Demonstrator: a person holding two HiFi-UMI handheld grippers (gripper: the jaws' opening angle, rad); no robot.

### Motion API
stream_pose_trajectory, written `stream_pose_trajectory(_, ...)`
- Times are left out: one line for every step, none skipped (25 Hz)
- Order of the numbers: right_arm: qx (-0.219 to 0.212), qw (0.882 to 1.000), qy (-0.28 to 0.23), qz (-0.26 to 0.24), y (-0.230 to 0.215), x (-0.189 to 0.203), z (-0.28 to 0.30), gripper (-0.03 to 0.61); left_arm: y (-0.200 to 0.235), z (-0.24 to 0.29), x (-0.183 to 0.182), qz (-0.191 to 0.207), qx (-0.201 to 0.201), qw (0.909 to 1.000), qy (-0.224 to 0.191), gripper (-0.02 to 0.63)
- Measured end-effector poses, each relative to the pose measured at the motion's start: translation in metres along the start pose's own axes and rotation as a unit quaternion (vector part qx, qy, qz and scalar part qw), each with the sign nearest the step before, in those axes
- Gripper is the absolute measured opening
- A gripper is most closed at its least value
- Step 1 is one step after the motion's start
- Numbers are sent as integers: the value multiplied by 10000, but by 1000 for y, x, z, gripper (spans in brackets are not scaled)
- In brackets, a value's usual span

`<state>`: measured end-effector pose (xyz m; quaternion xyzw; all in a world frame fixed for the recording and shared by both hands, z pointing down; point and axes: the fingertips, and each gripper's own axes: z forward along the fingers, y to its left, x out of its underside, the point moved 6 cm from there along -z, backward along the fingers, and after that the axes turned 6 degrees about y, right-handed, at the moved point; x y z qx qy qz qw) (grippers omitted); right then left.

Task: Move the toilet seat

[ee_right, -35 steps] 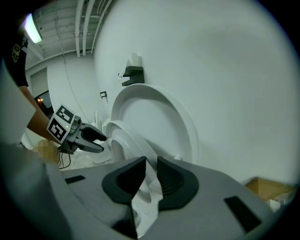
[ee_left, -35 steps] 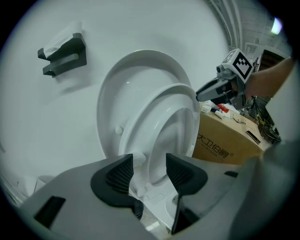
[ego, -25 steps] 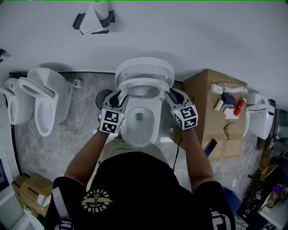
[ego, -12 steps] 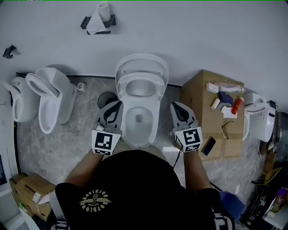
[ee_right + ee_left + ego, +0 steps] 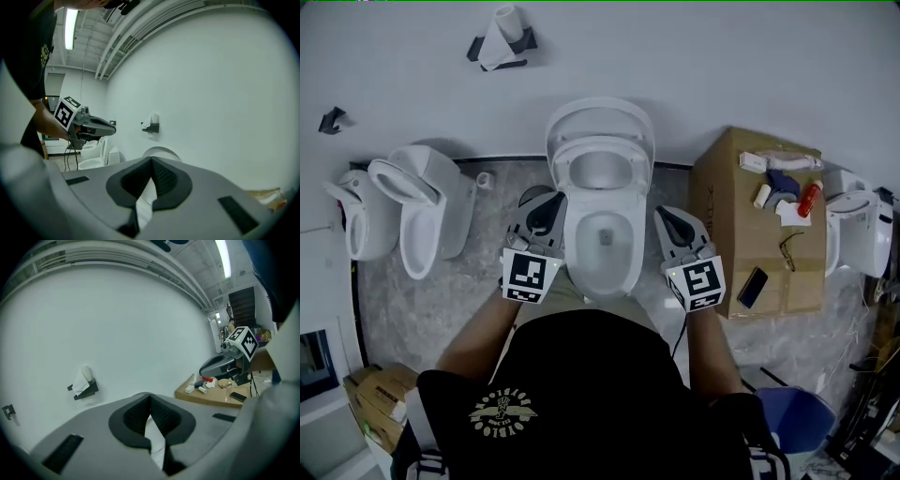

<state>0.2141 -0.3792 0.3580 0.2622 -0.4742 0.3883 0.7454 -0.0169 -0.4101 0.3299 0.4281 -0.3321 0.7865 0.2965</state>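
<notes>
Now both claws are pinched closed on nothing, the left gripper (image 5: pixel 547 208) just left of the white ceramic toilet bowl (image 5: pixel 602 258) and the right gripper (image 5: pixel 669 219) just right of it, while the white oval plastic toilet seat (image 5: pixel 562 165) stands raised against its lid (image 5: pixel 600 117) by the white wall (image 5: pixel 722 66).

toilet (image 5: pixel 602 246) centre | box (image 5: pixel 741 202) right, probably phone (image 5: pixel 753 287) on it | spare toilets (image 5: pixel 431 216) left

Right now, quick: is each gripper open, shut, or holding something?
Left gripper: shut, jaws together, holding nothing.
Right gripper: shut, jaws together, holding nothing.
</notes>
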Motion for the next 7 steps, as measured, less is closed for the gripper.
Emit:
stream_pose_trajectory(33,10000,48,33,1,0,3,29,5,6,2,7,50,10000,24,25)
stream_pose_trajectory(81,9999,41,67,2,-2,6,29,11,12,4,21,80,10000,45,25)
stream_pose_trajectory(135,9999,-8,101,3,-6,12,29,19,19,7,50,94,9999,64,25)
stream_pose_trajectory(186,9997,-61,132,3,-10,18,29,28,26,11,90,108,9999,81,25)
stream_pose_trajectory(228,9996,-95,161,4,-14,24,29,36,33,15,139,134,9998,99,26)
stream_pose_trajectory(265,9994,-116,189,6,-17,30,29,44,39,19,190,172,9996,118,26)
stream_pose_trajectory(300,9992,-131,216,8,-19,37,29,52,46,24,241,216,9994,136,26)
